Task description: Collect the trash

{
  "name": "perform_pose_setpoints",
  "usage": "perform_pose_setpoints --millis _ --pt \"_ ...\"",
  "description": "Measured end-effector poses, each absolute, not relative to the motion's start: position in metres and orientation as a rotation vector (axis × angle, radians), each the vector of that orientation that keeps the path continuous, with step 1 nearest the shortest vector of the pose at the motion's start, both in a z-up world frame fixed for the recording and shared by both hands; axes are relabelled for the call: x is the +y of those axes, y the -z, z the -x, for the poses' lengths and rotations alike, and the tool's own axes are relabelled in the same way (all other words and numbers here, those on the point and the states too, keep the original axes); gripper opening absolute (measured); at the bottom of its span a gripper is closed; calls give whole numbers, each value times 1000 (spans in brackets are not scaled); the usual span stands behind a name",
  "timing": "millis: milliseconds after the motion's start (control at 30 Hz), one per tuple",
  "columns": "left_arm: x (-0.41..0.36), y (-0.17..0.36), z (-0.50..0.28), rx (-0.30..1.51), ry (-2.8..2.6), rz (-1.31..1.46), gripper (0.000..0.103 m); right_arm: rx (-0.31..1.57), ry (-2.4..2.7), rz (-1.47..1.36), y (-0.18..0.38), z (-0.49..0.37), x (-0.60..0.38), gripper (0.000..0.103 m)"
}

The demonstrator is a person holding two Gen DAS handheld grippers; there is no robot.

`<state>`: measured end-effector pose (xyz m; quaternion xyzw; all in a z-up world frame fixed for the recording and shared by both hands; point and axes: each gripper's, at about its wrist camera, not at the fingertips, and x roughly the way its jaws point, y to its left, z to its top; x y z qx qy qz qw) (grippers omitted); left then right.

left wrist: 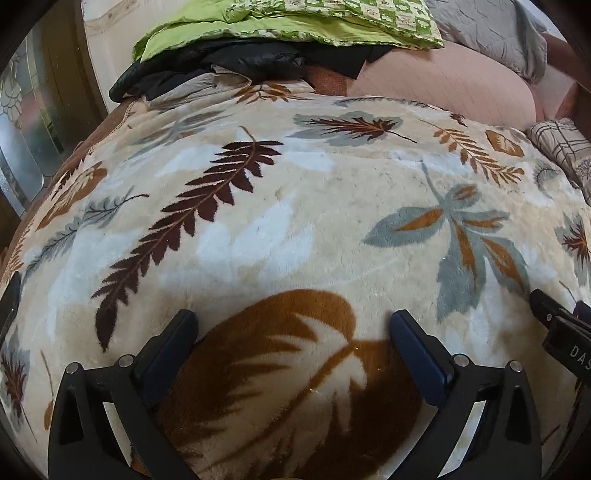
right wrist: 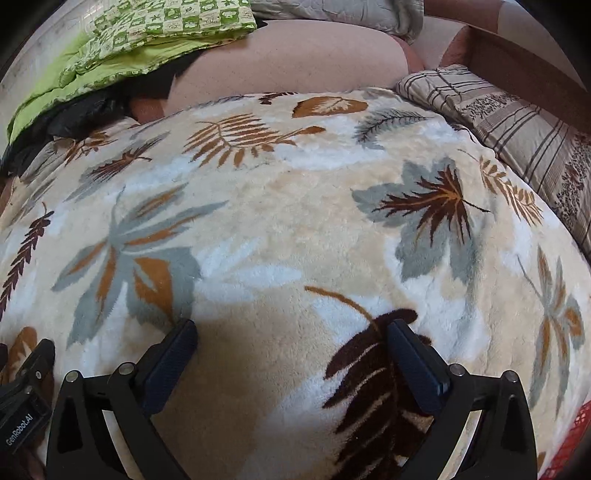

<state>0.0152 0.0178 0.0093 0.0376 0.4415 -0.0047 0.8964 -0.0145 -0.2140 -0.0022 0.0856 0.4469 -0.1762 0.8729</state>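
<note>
Fleece blanket (left wrist: 295, 206) with a leaf print covers the bed, and both tools hang low over it. The left gripper (left wrist: 293, 328) and the right gripper (right wrist: 291, 338) have their jaws wide apart and hold nothing, I think because they only search. No trash shows on the blanket. A green quilt (left wrist: 258, 33) lies at 12 o'clock, a striped pillow (right wrist: 517, 125) at 2 o'clock

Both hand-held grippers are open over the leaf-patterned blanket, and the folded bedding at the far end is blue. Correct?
Not quite. The folded bedding is green, as the left wrist view shows. Both hand-held grippers, left and right, are open over the leaf-patterned blanket.
</note>
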Motion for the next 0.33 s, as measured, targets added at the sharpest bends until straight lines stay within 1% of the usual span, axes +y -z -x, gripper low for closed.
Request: perform_pose_setpoints --millis 333 --pt "4 -8 -34 920 72 -112 103 934 367 -179 2 16 -215 103"
